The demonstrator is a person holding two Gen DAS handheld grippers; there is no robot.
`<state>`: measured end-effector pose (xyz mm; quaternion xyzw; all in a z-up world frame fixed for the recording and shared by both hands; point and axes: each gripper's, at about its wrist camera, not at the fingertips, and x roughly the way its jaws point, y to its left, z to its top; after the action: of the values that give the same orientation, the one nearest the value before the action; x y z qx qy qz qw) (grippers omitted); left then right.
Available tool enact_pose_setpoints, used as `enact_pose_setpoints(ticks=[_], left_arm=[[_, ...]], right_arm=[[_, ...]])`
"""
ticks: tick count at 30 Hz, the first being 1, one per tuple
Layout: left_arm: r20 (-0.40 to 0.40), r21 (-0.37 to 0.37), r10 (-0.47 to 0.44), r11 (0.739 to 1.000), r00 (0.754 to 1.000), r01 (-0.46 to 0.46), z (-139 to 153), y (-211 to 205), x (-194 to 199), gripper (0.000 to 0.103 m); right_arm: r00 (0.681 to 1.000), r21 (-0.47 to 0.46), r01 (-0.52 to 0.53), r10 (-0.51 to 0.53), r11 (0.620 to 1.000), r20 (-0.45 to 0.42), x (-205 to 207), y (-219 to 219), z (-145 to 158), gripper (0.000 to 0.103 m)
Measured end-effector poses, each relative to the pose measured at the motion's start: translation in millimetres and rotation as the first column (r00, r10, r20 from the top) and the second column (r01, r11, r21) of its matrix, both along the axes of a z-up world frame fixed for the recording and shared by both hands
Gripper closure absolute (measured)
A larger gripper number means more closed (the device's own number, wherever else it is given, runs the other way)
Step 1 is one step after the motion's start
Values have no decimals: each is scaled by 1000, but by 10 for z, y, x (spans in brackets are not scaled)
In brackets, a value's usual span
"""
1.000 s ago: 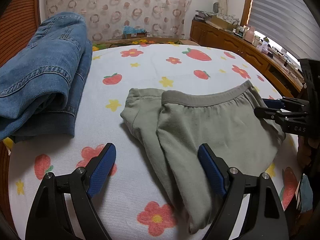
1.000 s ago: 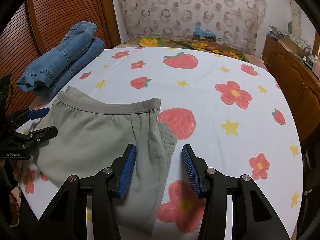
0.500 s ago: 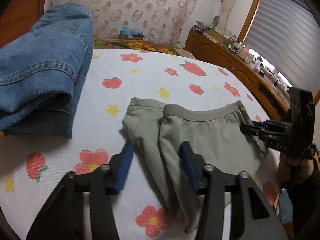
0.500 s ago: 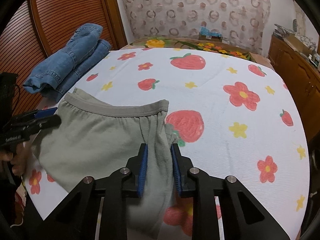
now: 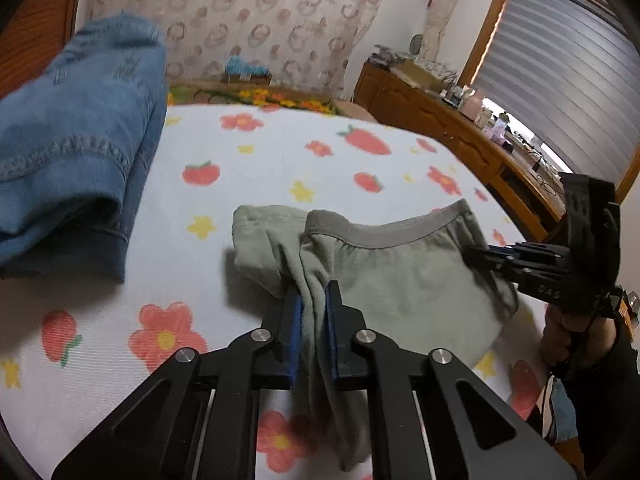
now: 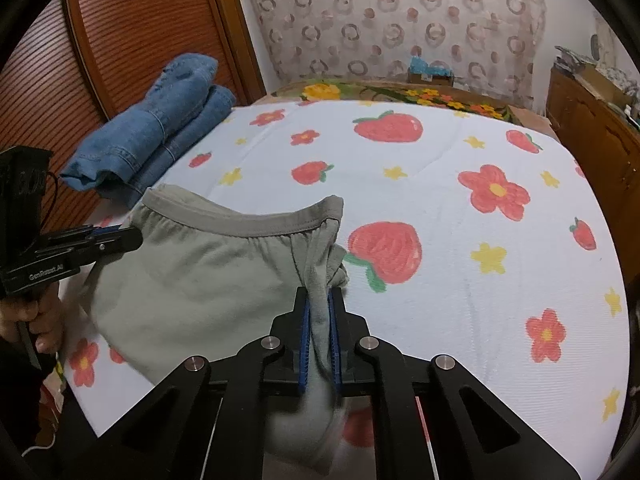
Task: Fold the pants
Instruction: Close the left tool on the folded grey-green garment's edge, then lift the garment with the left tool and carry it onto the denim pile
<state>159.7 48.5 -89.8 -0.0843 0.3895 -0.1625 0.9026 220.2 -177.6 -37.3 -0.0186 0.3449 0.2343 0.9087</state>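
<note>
Grey-green pants [image 5: 400,280] lie folded on the flowered bed sheet [image 5: 260,168], waistband towards the far side. In the left wrist view my left gripper [image 5: 314,296] is closing, its blue pads pressing a bunched fold at the pants' left edge. My right gripper [image 5: 480,254] shows at the right, pinching the other edge. In the right wrist view the right gripper [image 6: 319,300] is closing too, with a ridge of the pants [image 6: 200,280] squeezed between its pads. The left gripper [image 6: 132,236] grips the far left edge, held by a hand.
Folded blue jeans [image 5: 72,160] are stacked at the bed's left side, seen also as jeans [image 6: 160,132] by the wooden slatted door [image 6: 140,40]. A wooden cabinet [image 5: 460,136] with clutter runs along the right. The sheet [image 6: 480,240] stretches wide to the right of the pants.
Both grippers went from wide open to closed on the pants' side edges. The cloth now bunches up between the pads of each.
</note>
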Motion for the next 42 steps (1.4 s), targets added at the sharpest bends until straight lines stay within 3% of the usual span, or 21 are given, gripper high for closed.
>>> enact_pose_setpoints(ticks=[17, 42], left_arm=[[191, 22, -16, 1000, 982, 12, 571, -130, -392, 91], [314, 31, -15, 1000, 949, 6, 979, -55, -564, 92]], right_arm=[[987, 24, -4, 0, 1000, 162, -506, -63, 335, 95], [952, 32, -63, 51, 997, 303, -707, -8, 705, 95]])
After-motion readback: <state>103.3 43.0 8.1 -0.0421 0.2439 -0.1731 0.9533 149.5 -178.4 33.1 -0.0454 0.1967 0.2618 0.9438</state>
